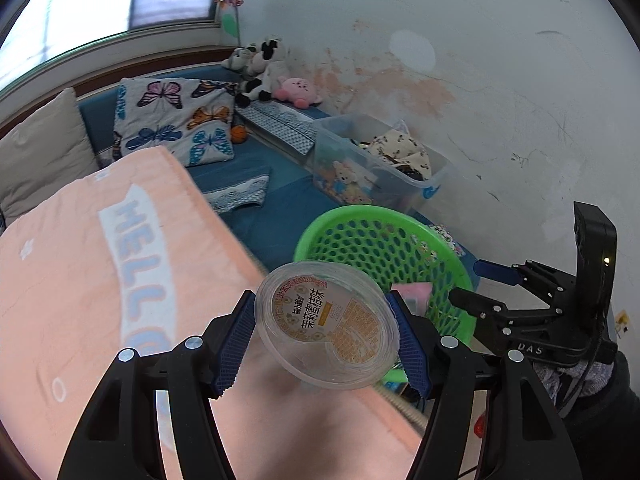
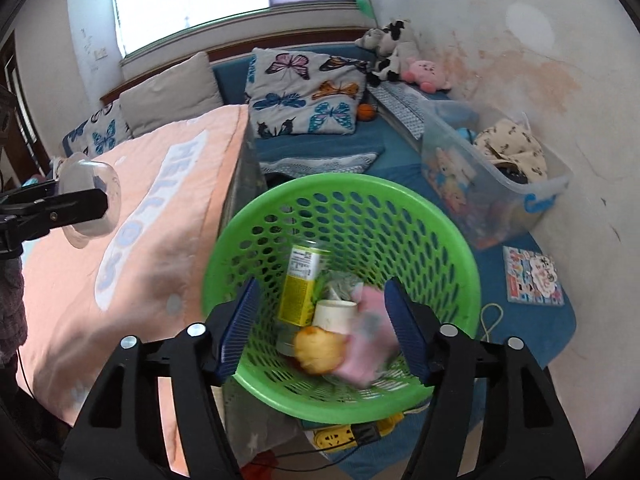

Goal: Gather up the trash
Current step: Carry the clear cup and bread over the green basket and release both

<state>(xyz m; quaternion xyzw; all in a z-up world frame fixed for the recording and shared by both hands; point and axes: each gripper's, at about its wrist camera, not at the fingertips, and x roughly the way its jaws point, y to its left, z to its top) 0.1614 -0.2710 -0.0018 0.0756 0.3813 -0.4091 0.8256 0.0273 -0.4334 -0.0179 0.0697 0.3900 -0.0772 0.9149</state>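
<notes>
My left gripper [image 1: 326, 330] is shut on a clear plastic cup [image 1: 326, 322] with an orange printed lid, held above the peach blanket's edge, left of the green basket [image 1: 320, 232]. In the right wrist view the cup [image 2: 90, 204] shows at far left. My right gripper [image 2: 320, 328] is open and empty above the green basket [image 2: 460, 256], which holds a yellow-labelled bottle [image 2: 302, 284], a paper cup [image 2: 334, 314], an orange-yellow lump [image 2: 320, 350] and a blurred pink packet [image 2: 368, 348]. The right gripper also shows in the left wrist view [image 1: 476, 284].
A peach "HELLO" blanket [image 2: 132, 240] covers the bed at left. A clear storage box [image 2: 496, 184] stands against the wall at right. Butterfly pillows [image 2: 308, 96] and plush toys [image 2: 400, 56] lie behind. A yellow power strip [image 2: 344, 434] and a booklet [image 2: 534, 276] lie on the blue mat.
</notes>
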